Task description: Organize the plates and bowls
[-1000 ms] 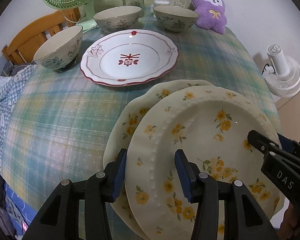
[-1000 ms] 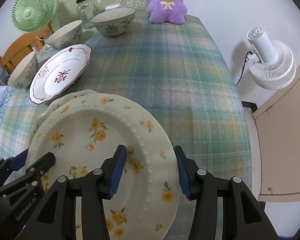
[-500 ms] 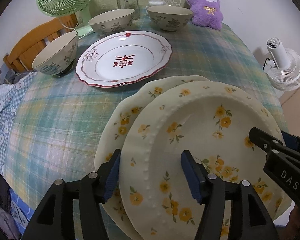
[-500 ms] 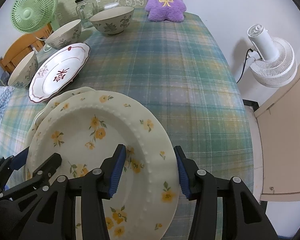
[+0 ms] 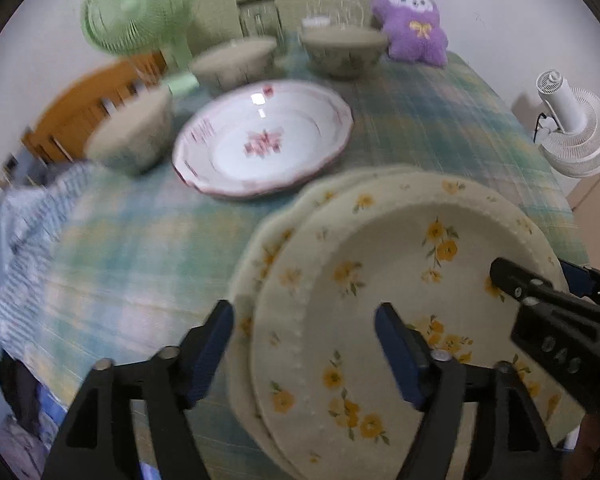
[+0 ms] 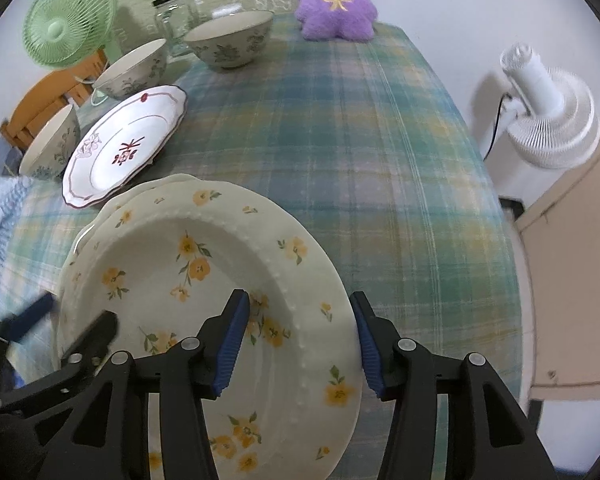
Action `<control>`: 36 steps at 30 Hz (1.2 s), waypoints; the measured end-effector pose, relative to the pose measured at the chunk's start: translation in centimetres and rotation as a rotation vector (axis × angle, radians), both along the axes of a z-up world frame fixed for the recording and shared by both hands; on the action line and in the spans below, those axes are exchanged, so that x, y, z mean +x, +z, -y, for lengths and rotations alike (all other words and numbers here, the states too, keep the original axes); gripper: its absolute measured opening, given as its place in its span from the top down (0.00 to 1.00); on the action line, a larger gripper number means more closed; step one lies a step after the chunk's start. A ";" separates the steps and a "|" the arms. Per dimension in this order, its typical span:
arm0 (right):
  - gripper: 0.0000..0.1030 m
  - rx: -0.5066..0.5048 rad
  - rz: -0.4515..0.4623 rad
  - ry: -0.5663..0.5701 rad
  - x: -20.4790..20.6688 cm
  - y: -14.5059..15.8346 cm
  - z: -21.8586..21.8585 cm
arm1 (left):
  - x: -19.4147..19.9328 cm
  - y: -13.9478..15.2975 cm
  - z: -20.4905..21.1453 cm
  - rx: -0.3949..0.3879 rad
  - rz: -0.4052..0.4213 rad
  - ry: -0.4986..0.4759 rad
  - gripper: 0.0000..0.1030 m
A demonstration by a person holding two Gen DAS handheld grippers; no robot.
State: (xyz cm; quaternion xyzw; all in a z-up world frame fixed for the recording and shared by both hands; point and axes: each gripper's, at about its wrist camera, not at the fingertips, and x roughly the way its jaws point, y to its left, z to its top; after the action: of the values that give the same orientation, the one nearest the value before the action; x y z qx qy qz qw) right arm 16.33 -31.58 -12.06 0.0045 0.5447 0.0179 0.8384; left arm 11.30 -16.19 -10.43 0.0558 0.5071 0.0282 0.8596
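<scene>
Two cream plates with yellow flowers lie stacked near the table's front edge, the top plate [image 5: 400,280] [image 6: 204,272] offset over the lower plate [image 5: 276,232] [image 6: 112,208]. My left gripper [image 5: 304,312] straddles the stack's left rim; its jaws are opening and the pads stand off the rim. My right gripper [image 6: 300,298] straddles the top plate's right rim with its jaws easing apart, not pressing. Further back sit a white red-trimmed plate [image 5: 260,140] [image 6: 124,148] and three floral bowls [image 5: 132,136] [image 5: 232,60] [image 5: 344,48].
At the table's far end are a green fan [image 6: 68,20], a glass jar [image 6: 172,16] and a purple plush toy [image 6: 332,0]. A white fan [image 6: 548,112] stands on the floor to the right. A wooden chair [image 5: 84,108] and blue checked cloth [image 5: 24,240] lie left.
The left gripper's jaws have spread wider around the stack's left rim, and its view has tilted a little. The right gripper and both plates stay where they were.
</scene>
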 end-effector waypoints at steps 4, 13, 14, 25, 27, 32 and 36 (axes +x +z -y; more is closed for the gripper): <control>0.44 0.018 -0.020 -0.024 0.4 -0.3 0.1 | 0.3 -0.3 -0.8 -0.026 -0.025 0.023 0.20; 0.32 0.013 -0.035 -0.034 1.2 -0.8 -1.6 | 0.4 -0.5 -2.1 -0.044 -0.027 0.037 0.20; 0.31 0.000 -0.032 -0.032 1.3 -0.9 -1.9 | 0.4 -0.5 -2.1 -0.044 -0.026 0.036 0.20; 0.29 -0.069 0.042 -0.010 1.1 1.8 -3.5 | 0.7 1.3 -3.0 -0.091 0.003 0.004 0.20; 0.29 -0.061 0.051 -0.016 1.1 2.7 -3.7 | 0.7 2.5 -3.4 -0.099 0.025 -0.011 0.20; 0.29 -0.066 0.104 -0.045 0.4 5.9 -4.8 | 0.8 5.0 -4.1 -0.101 0.077 -0.052 0.20; 0.29 -0.062 0.150 -0.060 -0.1 8.7 -6.0 | 0.6 7.6 -5.1 -0.110 0.130 -0.071 0.20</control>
State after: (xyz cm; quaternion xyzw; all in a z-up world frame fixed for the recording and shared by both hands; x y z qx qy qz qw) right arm 16.19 -25.61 -3.41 -0.0065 0.4803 -0.0239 0.8767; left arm 11.87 -11.04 -2.79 0.0244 0.4488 -0.0268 0.8929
